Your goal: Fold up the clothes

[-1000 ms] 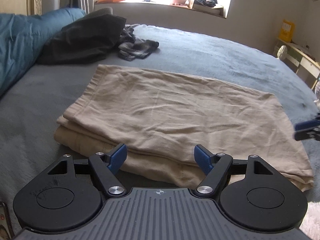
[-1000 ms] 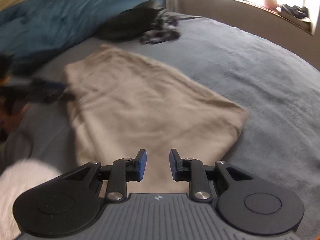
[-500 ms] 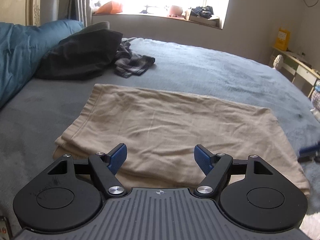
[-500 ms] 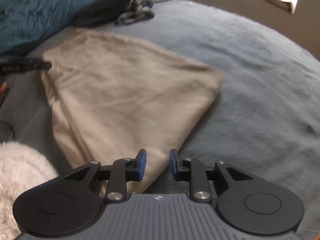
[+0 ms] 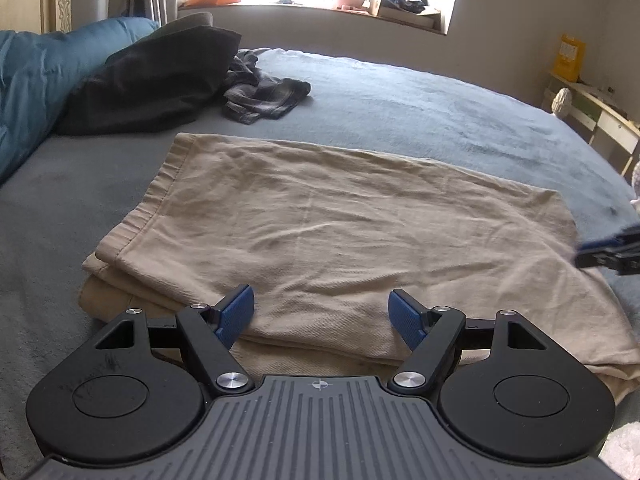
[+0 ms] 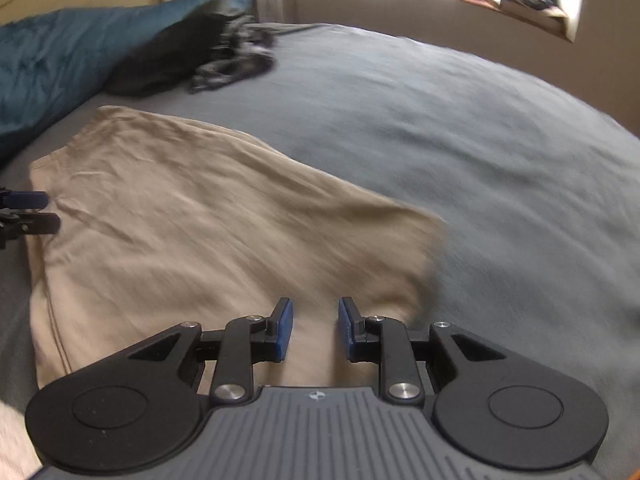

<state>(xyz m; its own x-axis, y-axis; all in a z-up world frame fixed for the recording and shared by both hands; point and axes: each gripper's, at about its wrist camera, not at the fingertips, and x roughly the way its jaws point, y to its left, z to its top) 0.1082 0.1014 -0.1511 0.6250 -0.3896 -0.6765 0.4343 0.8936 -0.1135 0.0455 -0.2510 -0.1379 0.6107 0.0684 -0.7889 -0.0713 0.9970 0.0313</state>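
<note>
A tan folded garment (image 5: pixel 320 216) lies flat on the grey-blue bed (image 5: pixel 440 112), in layers with the hem to the left. My left gripper (image 5: pixel 322 300) hovers over its near edge, jaws wide open, nothing between the blue pads. In the left wrist view my right gripper (image 5: pixel 600 254) shows at the garment's right end. In the blurred right wrist view the garment (image 6: pixel 180 232) fills the left and centre. My right gripper (image 6: pixel 314 312) hangs above its near right corner, jaws a narrow gap apart and empty. My left gripper (image 6: pixel 24 210) pokes in at the left edge.
A black garment (image 5: pixel 160 80) and a crumpled plaid one (image 5: pixel 264 96) lie at the back left beside a blue duvet (image 5: pixel 28 92). A cluttered window sill (image 5: pixel 320 4) runs behind the bed, with shelves (image 5: pixel 592 108) at the right. Something white and fluffy (image 5: pixel 624 448) is at the lower right.
Both grippers have come down closer to the garment. The right one has swung and rolled, so the garment's right corner now sits just ahead of its fingers. Neither opening changed.
</note>
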